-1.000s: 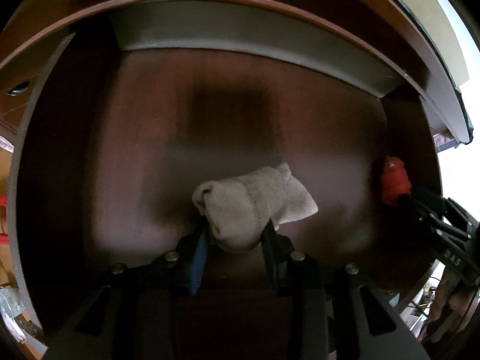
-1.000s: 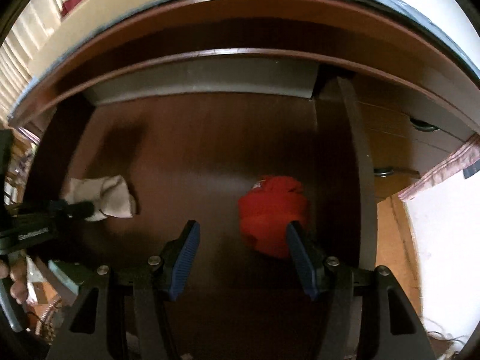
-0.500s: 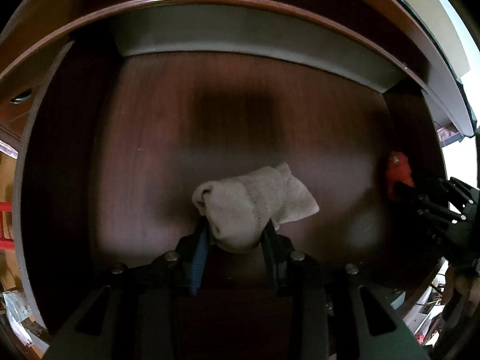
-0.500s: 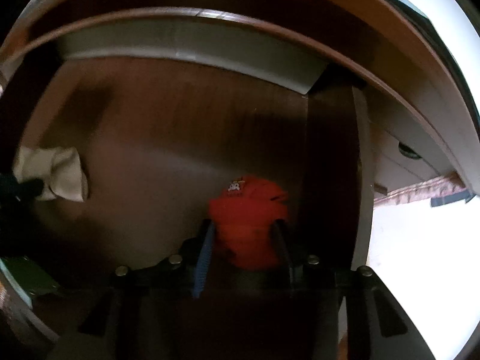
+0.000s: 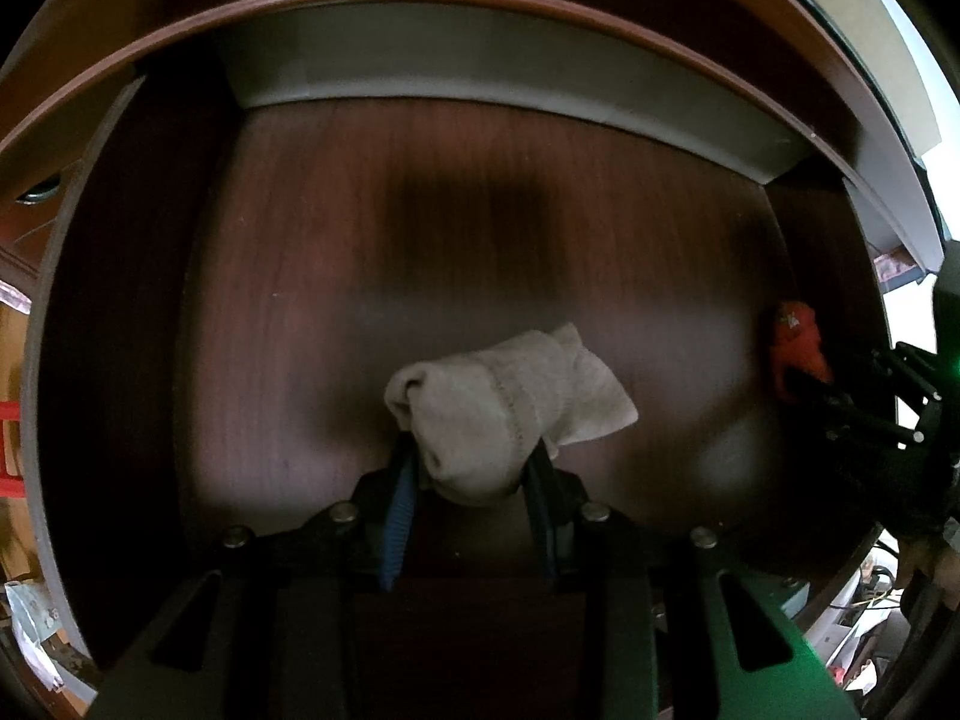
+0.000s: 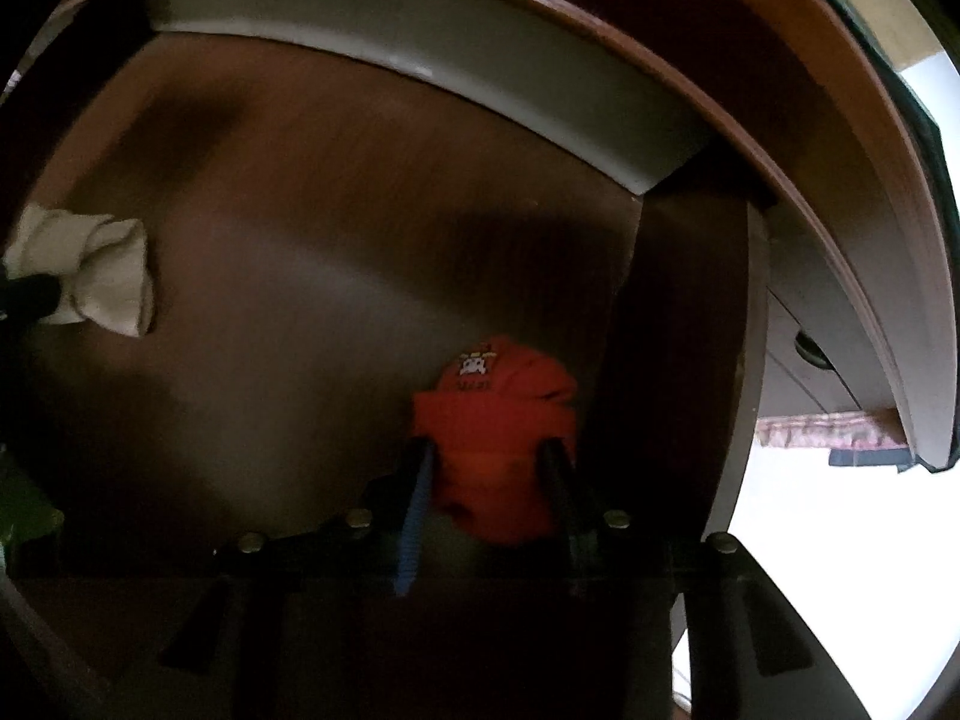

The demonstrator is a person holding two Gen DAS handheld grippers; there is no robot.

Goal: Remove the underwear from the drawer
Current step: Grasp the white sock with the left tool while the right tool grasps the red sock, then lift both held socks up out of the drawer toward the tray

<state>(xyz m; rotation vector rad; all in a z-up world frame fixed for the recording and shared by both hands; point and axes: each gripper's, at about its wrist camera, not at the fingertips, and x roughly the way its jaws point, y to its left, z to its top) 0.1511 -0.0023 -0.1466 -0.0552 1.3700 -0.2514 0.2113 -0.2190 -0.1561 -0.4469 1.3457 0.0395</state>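
The left gripper (image 5: 471,468) pinches a rolled beige cloth bundle (image 5: 510,405) over the dark wooden drawer (image 5: 420,240); the right gripper (image 6: 489,480), jaws just closing, clamps folded red printed underwear (image 6: 498,420) beside the drawer's wall, likely for lifting out.

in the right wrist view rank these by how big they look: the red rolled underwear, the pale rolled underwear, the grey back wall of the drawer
1. grey back wall
2. red rolled underwear
3. pale rolled underwear, partly cut off at the left edge and farther from the camera, so 2 versus 3 is unsure.
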